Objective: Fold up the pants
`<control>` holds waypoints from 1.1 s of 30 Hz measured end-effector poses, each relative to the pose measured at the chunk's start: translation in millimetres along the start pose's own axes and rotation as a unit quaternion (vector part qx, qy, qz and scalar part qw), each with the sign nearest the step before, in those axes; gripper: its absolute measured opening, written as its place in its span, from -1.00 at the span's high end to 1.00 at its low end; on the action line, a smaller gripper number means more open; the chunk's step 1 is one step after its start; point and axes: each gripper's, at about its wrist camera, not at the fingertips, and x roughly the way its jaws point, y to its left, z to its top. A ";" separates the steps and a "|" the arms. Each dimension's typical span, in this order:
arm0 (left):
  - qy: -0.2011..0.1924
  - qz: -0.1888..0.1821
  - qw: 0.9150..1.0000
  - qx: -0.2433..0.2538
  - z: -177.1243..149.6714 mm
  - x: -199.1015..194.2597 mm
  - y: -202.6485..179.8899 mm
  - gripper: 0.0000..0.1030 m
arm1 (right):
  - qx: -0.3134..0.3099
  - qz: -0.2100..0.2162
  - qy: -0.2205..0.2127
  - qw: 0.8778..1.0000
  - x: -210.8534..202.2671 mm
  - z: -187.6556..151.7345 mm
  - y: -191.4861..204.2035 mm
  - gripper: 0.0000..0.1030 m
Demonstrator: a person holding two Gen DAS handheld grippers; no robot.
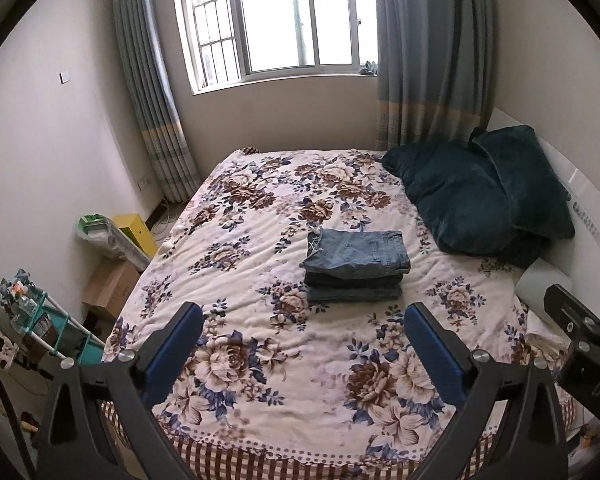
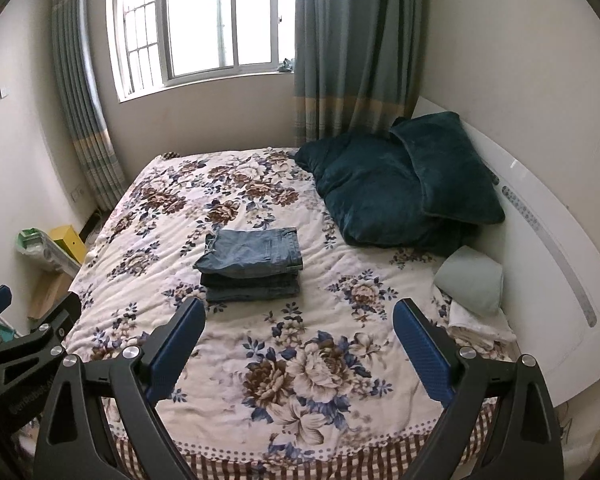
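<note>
Blue denim pants (image 1: 356, 266) lie folded in a neat stack in the middle of the floral bedspread (image 1: 260, 360); they also show in the right wrist view (image 2: 252, 266). My left gripper (image 1: 304, 320) is open and empty, held back over the near part of the bed, apart from the pants. My right gripper (image 2: 300, 316) is open and empty too, at about the same distance. The right gripper's fingers show at the right edge of the left wrist view (image 1: 572, 312). The left gripper shows at the left edge of the right wrist view (image 2: 28, 328).
Two dark teal pillows (image 1: 480, 204) lean on the white headboard (image 2: 548, 240) at the right. A grey-green cushion (image 2: 472, 278) and white cloth (image 2: 476, 326) lie by the headboard. Boxes (image 1: 112, 284) and a teal rack (image 1: 52, 324) stand left of the bed. A window (image 1: 276, 20) and curtains are behind.
</note>
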 end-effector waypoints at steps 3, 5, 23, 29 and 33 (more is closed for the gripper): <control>0.002 0.001 1.000 0.001 -0.8 1.2 -0.4 -0.99 | -0.001 0.001 0.001 1.000 3.3 -4.7 0.2 -0.88; 0.003 0.003 1.000 0.000 -1.3 1.4 0.6 -0.99 | -0.005 -0.003 -0.002 1.000 3.3 -8.1 1.2 -0.88; 0.001 0.004 1.000 -0.003 -5.1 0.1 4.0 -0.99 | -0.013 0.000 0.004 1.000 4.8 -10.4 4.6 -0.89; -0.003 0.006 1.000 -0.005 -7.6 -3.8 7.4 -0.99 | -0.014 0.001 0.002 1.000 5.9 -10.5 4.0 -0.89; -0.006 0.006 1.000 -0.005 -5.6 -6.5 7.8 -0.99 | -0.013 0.002 0.002 1.000 7.7 -7.7 4.4 -0.89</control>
